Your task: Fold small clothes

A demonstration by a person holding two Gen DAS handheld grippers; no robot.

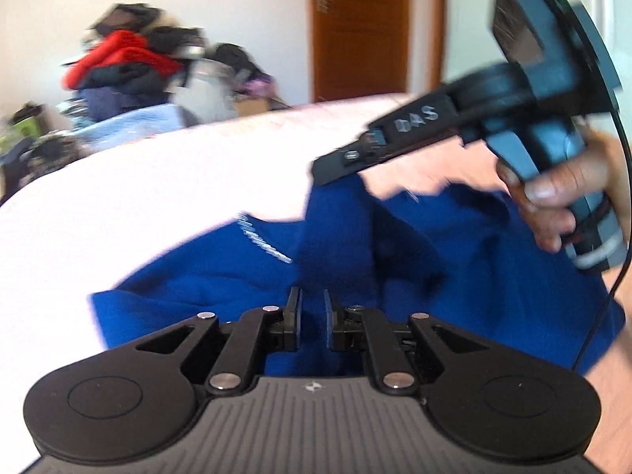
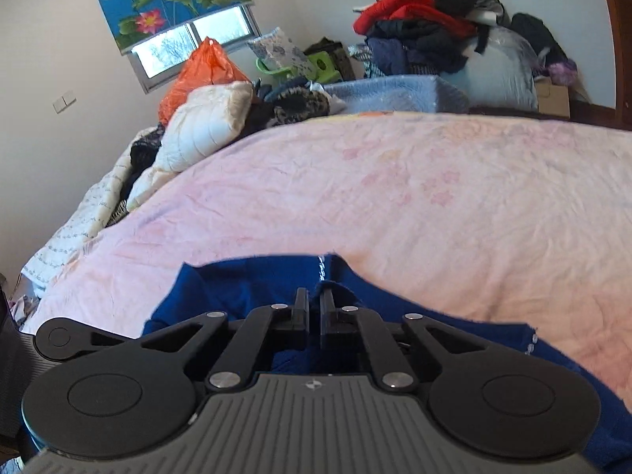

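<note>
A blue garment (image 1: 434, 260) with white stitched trim lies bunched on the pink bedsheet (image 1: 158, 197). In the left wrist view my left gripper (image 1: 312, 314) is shut on a fold of it at the near edge, blue cloth showing between the pads. My right gripper (image 1: 322, 172), held by a hand (image 1: 553, 197), comes in from the upper right and pinches a raised ridge of the cloth. In the right wrist view that right gripper (image 2: 314, 306) is shut on the blue garment (image 2: 237, 288) by its trimmed edge, with the pink bedsheet (image 2: 395, 181) stretching beyond.
A pile of clothes (image 2: 418, 27) with a red item on top stands beyond the bed's far side, beside a light blue box (image 2: 395, 93). A white quilted cushion (image 2: 205, 126) and an orange bag (image 2: 205, 67) lie at the far left. A wooden door (image 1: 359, 27) is behind.
</note>
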